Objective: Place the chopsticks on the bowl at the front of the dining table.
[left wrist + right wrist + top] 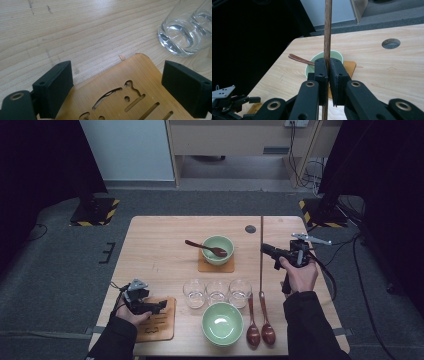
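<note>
The long, thin, dark-brown wooden stick (327,30) stands upright, pinched between the two black jaws of the right gripper (328,75), which are pressed together on it with the stick passing straight through the grip. From above, that same stick (261,250) runs from near the far edge of the table down toward the two dark wooden spoons (260,322) lying side by side near the front edge. The right gripper (272,251) is held above the right part of the light wooden table (155,245), its jaws pointing left toward the far pale-green bowl (218,249). That bowl sits on a small orange-brown coaster (216,266) and has a dark wooden spoon (205,248) resting in it, handle sticking out to the left.

The left gripper (117,82) has its jaws spread wide apart, one on either side of the flat bamboo coaster with cut-out slots (130,97), not pressing on it. In the high view the left gripper (150,306) rests low over that coaster at the table's front left corner. Just beside it stand three clear drinking glasses (217,292) in a row, and in front of them a second pale-green bowl (222,324), close to the front edge.
</note>
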`<state>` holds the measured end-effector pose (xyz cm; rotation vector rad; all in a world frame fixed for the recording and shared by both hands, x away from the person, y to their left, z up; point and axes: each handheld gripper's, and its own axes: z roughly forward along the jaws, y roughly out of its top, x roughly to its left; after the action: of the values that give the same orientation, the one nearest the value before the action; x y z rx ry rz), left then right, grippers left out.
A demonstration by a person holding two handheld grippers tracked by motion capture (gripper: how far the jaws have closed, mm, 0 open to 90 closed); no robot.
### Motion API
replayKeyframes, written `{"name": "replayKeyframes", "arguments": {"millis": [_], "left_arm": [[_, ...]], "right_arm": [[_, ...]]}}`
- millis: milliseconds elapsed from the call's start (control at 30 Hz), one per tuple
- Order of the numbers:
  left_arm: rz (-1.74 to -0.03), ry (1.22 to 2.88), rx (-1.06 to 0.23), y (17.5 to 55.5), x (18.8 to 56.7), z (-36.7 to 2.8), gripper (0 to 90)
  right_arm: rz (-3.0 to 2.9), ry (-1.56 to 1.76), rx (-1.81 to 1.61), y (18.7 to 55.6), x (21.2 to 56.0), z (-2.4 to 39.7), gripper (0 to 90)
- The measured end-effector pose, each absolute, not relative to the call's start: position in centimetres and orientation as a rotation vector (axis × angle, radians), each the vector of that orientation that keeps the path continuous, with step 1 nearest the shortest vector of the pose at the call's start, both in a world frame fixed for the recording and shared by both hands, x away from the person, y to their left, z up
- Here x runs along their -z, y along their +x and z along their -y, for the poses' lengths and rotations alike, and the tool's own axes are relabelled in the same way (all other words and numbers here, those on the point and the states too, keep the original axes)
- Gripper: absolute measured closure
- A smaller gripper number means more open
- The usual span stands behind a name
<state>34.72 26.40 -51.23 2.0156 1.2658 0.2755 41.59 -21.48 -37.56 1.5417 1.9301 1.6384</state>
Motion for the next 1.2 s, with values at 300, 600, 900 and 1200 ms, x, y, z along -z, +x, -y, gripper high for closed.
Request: {"name": "replayKeyframes", "arguments": {"millis": [300,600,900,1200], "left_arm": [[-1.272,2.024,-0.276,34.7,51.1,-26.5,14.2],[-1.277,2.019,-0.28,34.7,51.0,-26.6,15.0],[-1.275,2.011,-0.282,34.8,51.0,-26.6,15.3],[-1.275,2.011,-0.281,34.8,51.0,-26.6,15.3]], "right_arm": [[-1.932,1.522,-1.656,42.3,36.6,20.7,84.8],[-1.919,1.492,-1.682,43.2,35.5,19.6,84.8],[-1.925,1.449,-1.684,44.1,34.3,18.2,84.8],[-1.917,1.421,-1.709,45.4,33.0,17.0,84.9]]}}
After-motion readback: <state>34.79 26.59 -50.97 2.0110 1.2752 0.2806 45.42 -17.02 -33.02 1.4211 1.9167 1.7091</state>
